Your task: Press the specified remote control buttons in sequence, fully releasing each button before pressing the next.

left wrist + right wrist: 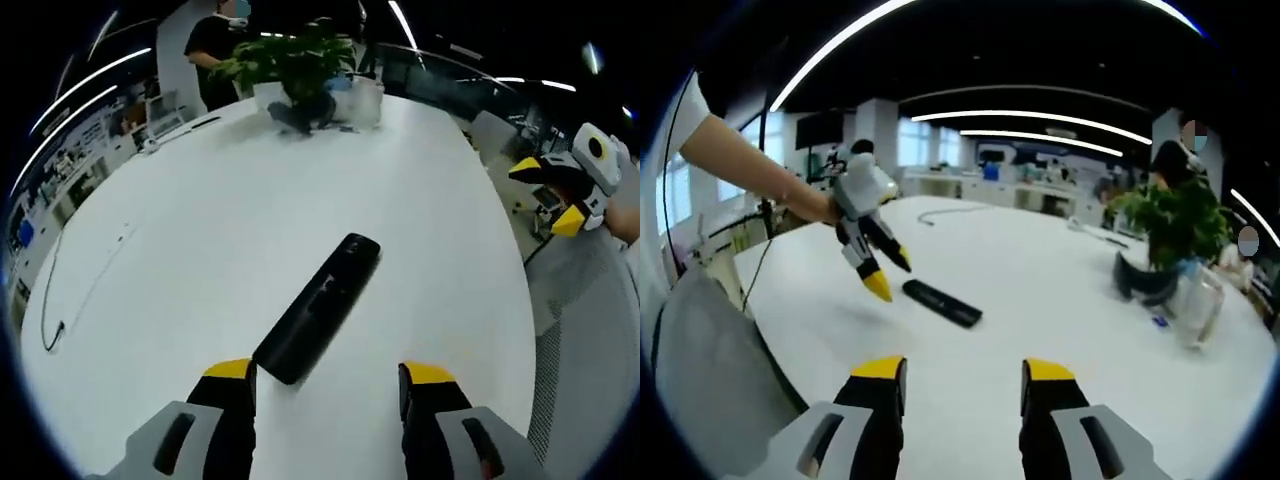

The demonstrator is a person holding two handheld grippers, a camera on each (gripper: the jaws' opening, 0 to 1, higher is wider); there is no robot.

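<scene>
A long black remote control [318, 306] lies on the white table [240, 200], slanting away from my left gripper [328, 378], whose yellow-tipped jaws stand open just short of its near end. My right gripper [552, 195] shows at the right edge of that view, off the table's side, jaws apart. In the right gripper view the remote [942, 302] lies mid-table. The left gripper [882, 270], held by a person's hand, hangs open just above and left of it. My right gripper [964, 372] is open over bare table with nothing between its jaws.
A potted green plant [300, 60] with a clear container beside it stands at the table's far end, also visible as the plant [1175, 225]. A thin cable [60, 300] trails on the left side. A person [215, 50] stands behind the table. A grey chair [710, 380] sits close by.
</scene>
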